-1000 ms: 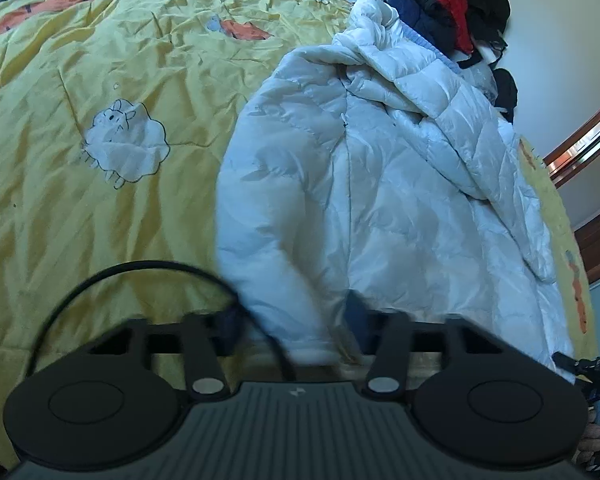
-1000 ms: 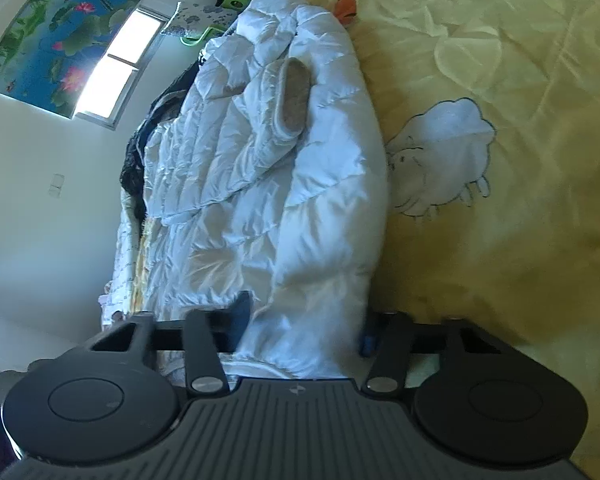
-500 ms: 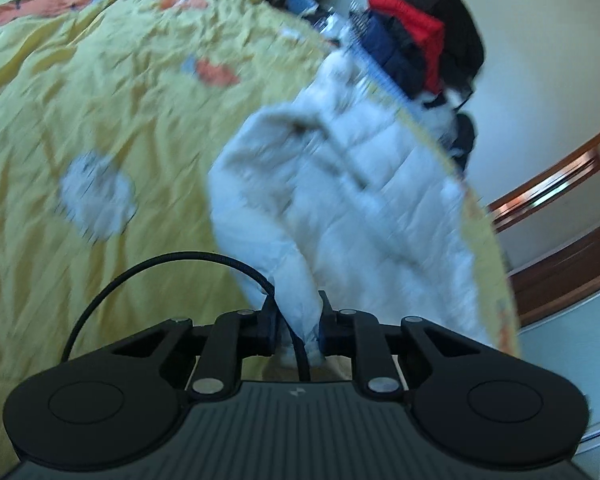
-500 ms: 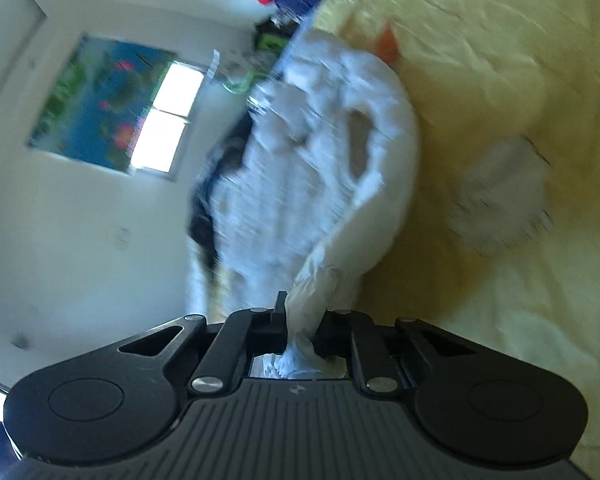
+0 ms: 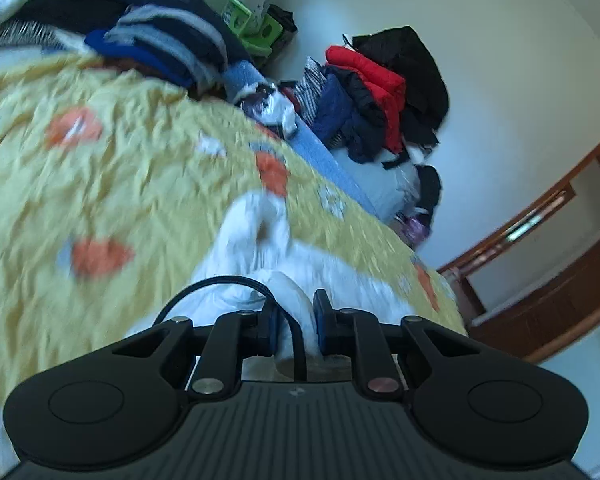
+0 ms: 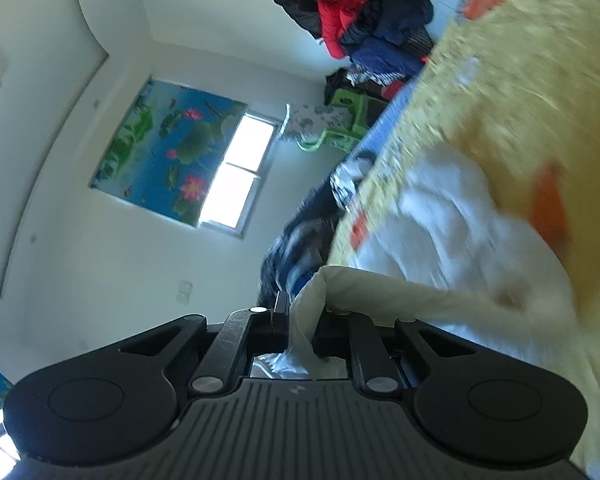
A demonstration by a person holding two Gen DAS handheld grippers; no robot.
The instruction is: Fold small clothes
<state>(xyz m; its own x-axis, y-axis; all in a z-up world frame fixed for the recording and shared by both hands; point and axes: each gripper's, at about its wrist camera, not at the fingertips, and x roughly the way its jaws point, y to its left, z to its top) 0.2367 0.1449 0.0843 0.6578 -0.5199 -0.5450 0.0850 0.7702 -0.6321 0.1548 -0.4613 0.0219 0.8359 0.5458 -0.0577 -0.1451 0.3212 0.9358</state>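
Both views motion-blurred; no readable text, brand or label anywhere. Only mark: small pale logo moulded on each gripper body, too small to make out.

Left gripper (image 5: 294,326): jaws nearly closed, pinching a fold of the white puffer jacket (image 5: 256,248). Blue-faced pads press the fabric from both sides. Black cable (image 5: 220,282) loops over the left finger and down through the gap.

Right gripper (image 6: 300,326): jaws nearly closed too, clamped on a bunched edge of the same white puffer jacket (image 6: 452,216). Cream lining (image 6: 400,292) drapes off the right finger, stretched toward the rest of the garment.

Jacket location: held at two points, near edge lifted, remaining bulk lying crumpled on the yellow bedspread (image 5: 100,184) just ahead of the grippers. Bedspread printed with orange and white patches, blurred.

Background, left wrist view: pile of dark and blue clothes (image 5: 160,48) at the far bed edge, red jacket (image 5: 372,84) in a second heap by the wall, green plastic stool (image 5: 252,28), wooden door frame (image 5: 560,216).

Right wrist view: lotus-print blind (image 6: 164,152) half covering a bright window (image 6: 240,176).
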